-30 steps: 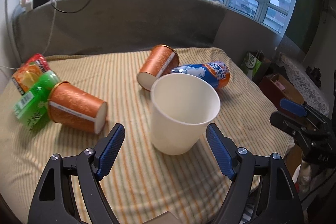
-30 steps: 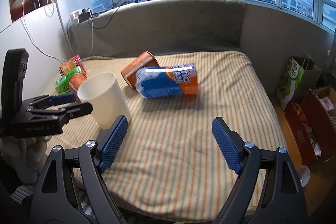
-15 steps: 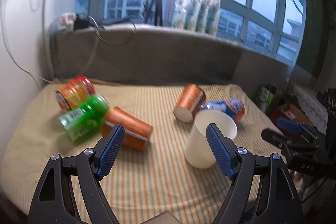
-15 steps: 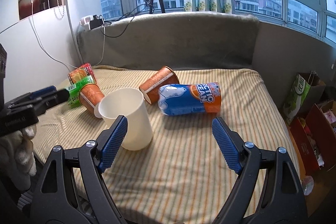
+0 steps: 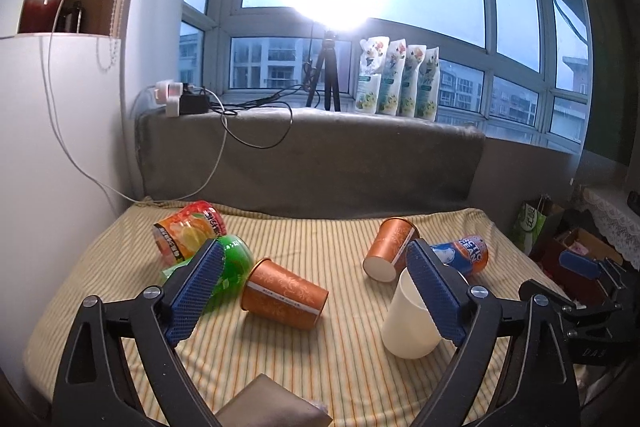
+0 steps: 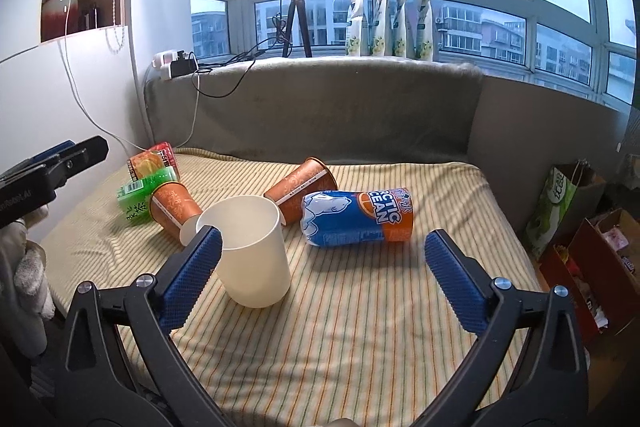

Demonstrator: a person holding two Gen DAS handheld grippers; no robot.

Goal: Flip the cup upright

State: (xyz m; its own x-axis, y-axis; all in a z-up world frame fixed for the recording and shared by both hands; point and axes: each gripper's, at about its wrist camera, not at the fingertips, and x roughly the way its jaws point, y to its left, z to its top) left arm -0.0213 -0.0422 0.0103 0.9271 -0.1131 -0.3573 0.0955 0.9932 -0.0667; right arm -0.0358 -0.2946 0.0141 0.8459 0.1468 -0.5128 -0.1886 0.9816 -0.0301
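Cup: white paper cup [image 6: 256, 251] is seen standing upright, mouth open to the top, on the striped cloth [image 6: 360, 307] of the worktop.
Cup against right fingers: the cup is placed just past the tip of the left-hand blue pad [image 6: 190, 277] of the right gripper [image 6: 320, 279]; it is not enclosed between the pads, and whether pad and cup touch cannot be told.
Cup against left fingers: in the left wrist view the cup [image 5: 408, 323] is partly covered by the right-hand blue pad [image 5: 436, 291] of the left gripper [image 5: 316, 289]; it lies behind and outside that pad, not between the two.
Left fingers: spread wide, nothing held.
Right fingers: spread wide, nothing held.
Orange cups: one [image 6: 174, 207] is laid on its side just behind the white cup, beside a green bottle [image 6: 140, 193]; a second [image 6: 300, 189] is laid on its side behind the white cup's far rim.
Blue can: "ARCTIC OCEAN" can [image 6: 356, 217] is laid on its side, right of the white cup and apart from it.
Orange-labelled can: [image 6: 152, 161] laid at the far left corner, touching the green bottle.
Backdrop: grey backrest [image 6: 320, 107], ring light on a tripod [image 6: 296, 23] and four pouches [image 6: 388, 19] are lined on the sill.
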